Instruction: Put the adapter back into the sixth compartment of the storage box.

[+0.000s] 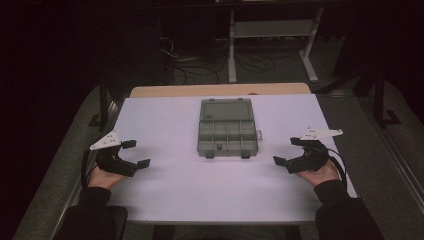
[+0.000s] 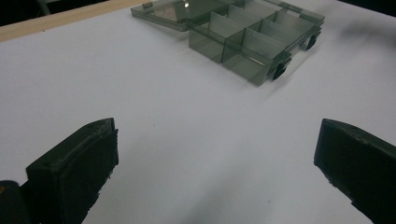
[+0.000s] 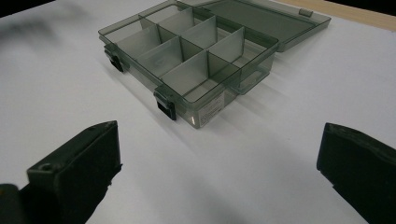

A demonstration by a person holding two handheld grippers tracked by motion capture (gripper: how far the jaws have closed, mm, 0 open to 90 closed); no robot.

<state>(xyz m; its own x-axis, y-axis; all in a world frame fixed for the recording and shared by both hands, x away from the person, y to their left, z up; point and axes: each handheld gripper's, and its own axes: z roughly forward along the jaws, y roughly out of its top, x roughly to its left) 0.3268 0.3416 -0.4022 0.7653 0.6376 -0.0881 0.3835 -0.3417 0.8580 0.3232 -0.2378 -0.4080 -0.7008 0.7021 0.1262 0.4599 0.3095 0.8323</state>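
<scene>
A smoky transparent organiser box (image 1: pixel 227 132) lies open at the middle of the white table, its lid folded flat on the far side. Dividers split it into several compartments, and two dark latches hang at its near edge. One small dark item sits in a near compartment in the high view. My left gripper (image 1: pixel 136 153) rests at the table's left, open, nothing between its jaws; the box (image 2: pixel 254 39) lies ahead to its right. My right gripper (image 1: pixel 289 151) rests at the table's right, open and empty, with the box (image 3: pixel 196 56) ahead of it.
The white table top (image 1: pixel 215 185) is bare around the box, with a wooden strip (image 1: pixel 220 90) along its far edge. Beyond it are a metal stand (image 1: pixel 272 35) and loose cables (image 1: pixel 200 65) on a dark floor.
</scene>
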